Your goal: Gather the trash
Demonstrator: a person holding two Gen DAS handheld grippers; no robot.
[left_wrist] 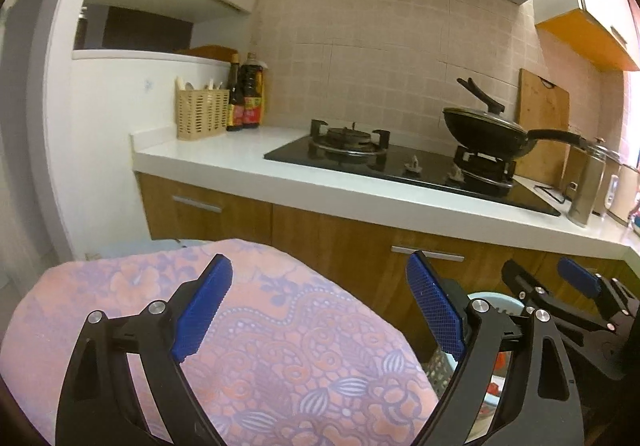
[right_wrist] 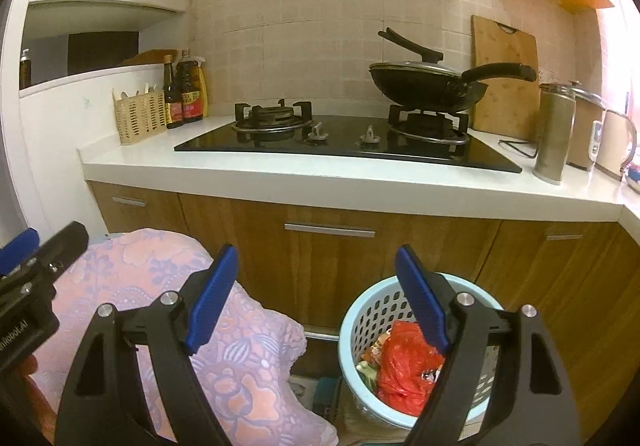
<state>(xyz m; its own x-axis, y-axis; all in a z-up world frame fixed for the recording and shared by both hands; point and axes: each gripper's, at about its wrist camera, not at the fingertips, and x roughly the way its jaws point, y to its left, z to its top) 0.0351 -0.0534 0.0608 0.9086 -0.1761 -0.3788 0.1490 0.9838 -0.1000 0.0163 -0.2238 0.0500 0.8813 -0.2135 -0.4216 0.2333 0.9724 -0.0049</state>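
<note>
both jaws gape wide, gripping nothing. the pale blue basket [right_wrist: 360,320] with its red bag [right_wrist: 404,362] sits just below the right hand-held gripper [right_wrist: 316,302]; the left hand-held gripper [left_wrist: 320,310] hovers over floral cloth [left_wrist: 280,346]. lower squarely, pinch the bag's bunched top.

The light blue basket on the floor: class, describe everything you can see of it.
The light blue basket is a round plastic bin with perforated walls, standing upright on the floor before the wooden cabinets, right of the pink floral cloth. Inside lie a crumpled red plastic bag and food scraps. The right gripper hangs open above it, not touching.
</note>
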